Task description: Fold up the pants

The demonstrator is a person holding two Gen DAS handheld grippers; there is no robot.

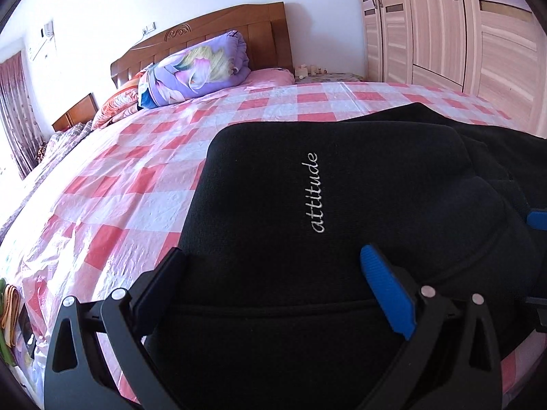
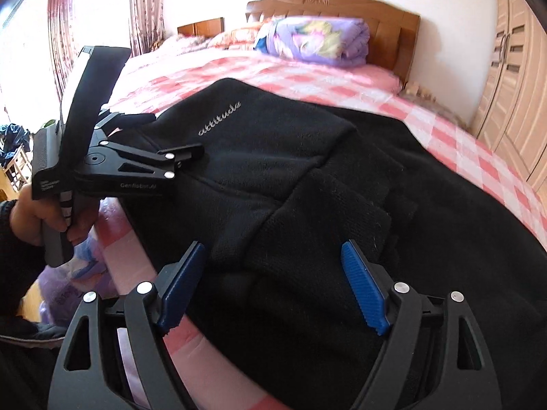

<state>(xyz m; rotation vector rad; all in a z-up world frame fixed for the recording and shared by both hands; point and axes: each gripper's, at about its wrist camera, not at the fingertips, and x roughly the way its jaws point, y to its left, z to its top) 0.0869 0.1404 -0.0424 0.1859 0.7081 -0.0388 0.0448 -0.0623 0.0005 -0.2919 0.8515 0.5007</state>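
Black pants (image 1: 342, 177) with white "attitude" lettering (image 1: 316, 193) lie folded near the front edge of the bed. My left gripper (image 1: 273, 253) is open, its fingers spread wide over the near end of the top fold and not pinching it. In the right wrist view the same pants (image 2: 307, 157) are layered, with a wider black part spreading to the right. My right gripper (image 2: 273, 247) stands open over a folded edge, its blue pads (image 2: 362, 287) apart. The left gripper (image 2: 174, 133) shows at the left, held by a hand (image 2: 30, 218).
The bed has a pink checked sheet (image 1: 154, 157), a rolled purple quilt (image 1: 198, 68) and a wooden headboard (image 1: 218, 30) at the far end. A wardrobe (image 1: 444, 24) stands at the right. Curtains (image 2: 61, 24) hang by a bright window. The bed's front edge (image 2: 130, 239) is beside my right gripper.
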